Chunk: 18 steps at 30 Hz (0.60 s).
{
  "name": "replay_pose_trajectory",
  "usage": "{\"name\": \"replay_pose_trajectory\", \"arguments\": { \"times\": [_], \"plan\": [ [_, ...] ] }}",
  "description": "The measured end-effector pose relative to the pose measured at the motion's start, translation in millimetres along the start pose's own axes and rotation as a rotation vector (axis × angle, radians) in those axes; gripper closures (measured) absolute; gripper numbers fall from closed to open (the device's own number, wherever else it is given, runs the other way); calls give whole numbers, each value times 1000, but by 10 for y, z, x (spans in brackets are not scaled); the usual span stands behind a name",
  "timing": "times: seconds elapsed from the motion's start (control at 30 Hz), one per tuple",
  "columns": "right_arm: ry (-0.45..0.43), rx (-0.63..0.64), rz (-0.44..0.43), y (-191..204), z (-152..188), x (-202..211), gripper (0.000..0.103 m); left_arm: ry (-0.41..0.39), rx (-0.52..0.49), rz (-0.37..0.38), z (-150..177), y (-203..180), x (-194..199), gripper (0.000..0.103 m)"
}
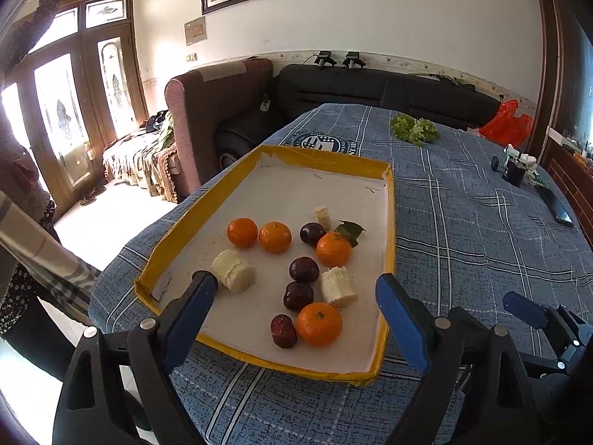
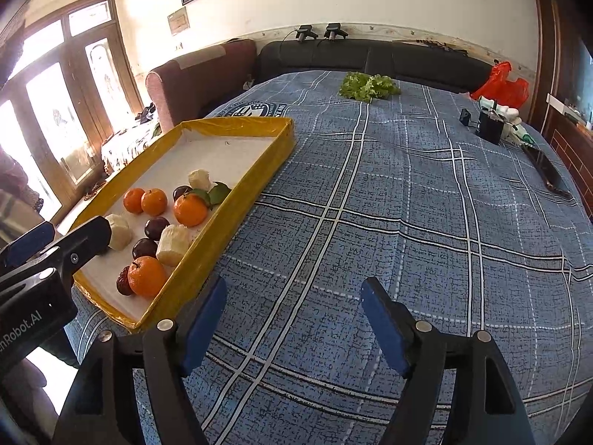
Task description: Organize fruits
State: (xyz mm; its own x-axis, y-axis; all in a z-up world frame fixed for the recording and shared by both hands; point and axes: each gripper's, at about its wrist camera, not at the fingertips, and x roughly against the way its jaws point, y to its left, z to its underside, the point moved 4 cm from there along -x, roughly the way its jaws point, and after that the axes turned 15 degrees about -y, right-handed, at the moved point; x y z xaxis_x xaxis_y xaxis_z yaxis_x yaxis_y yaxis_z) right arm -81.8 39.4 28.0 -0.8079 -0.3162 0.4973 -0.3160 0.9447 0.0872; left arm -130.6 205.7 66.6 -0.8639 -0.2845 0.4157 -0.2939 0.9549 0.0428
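Observation:
A yellow-rimmed white tray (image 1: 389, 222) (image 2: 259, 181) lies on the blue plaid tablecloth. In it are several oranges (image 1: 319, 323) (image 2: 146, 276), several dark plums (image 1: 298, 295) (image 2: 145, 247) and three peeled banana pieces (image 1: 233, 270) (image 2: 172, 244). One orange (image 1: 333, 249) has a green leaf. My left gripper (image 1: 292, 293) is open and empty, its fingers astride the near end of the tray. My right gripper (image 2: 294, 296) is open and empty over bare cloth to the right of the tray. The left gripper also shows at the left of the right wrist view (image 2: 44, 244).
Green lettuce (image 1: 415, 128) (image 2: 368, 87) lies at the table's far side. A red plastic bag (image 2: 500, 85), a small black box (image 2: 489, 126) and a dark flat object (image 2: 548, 174) sit at the far right. Sofas stand behind the table.

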Motion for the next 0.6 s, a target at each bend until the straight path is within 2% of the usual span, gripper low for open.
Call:
{"name": "replay_pose_trajectory", "arguments": {
  "times": [0.13,0.27,0.37,0.4,0.5,0.6],
  "plan": [
    [-8,20,5,39,-2,20,23,-36,-6,-35,-45,18,59,15],
    [-16,34,3,66,-10,49,23,-140,-17,-128,-167,76,259,14],
    [-27,47,1,97,-19,86,22,-244,-20,-216,-294,145,464,0],
    [-31,51,1,104,-21,100,22,-268,-17,-234,-320,165,521,0],
    [-40,59,-5,135,-22,142,22,-335,3,-239,-342,207,667,0],
    [-44,65,-12,172,-20,173,22,-329,40,-217,-281,245,678,0]
  ]
}}
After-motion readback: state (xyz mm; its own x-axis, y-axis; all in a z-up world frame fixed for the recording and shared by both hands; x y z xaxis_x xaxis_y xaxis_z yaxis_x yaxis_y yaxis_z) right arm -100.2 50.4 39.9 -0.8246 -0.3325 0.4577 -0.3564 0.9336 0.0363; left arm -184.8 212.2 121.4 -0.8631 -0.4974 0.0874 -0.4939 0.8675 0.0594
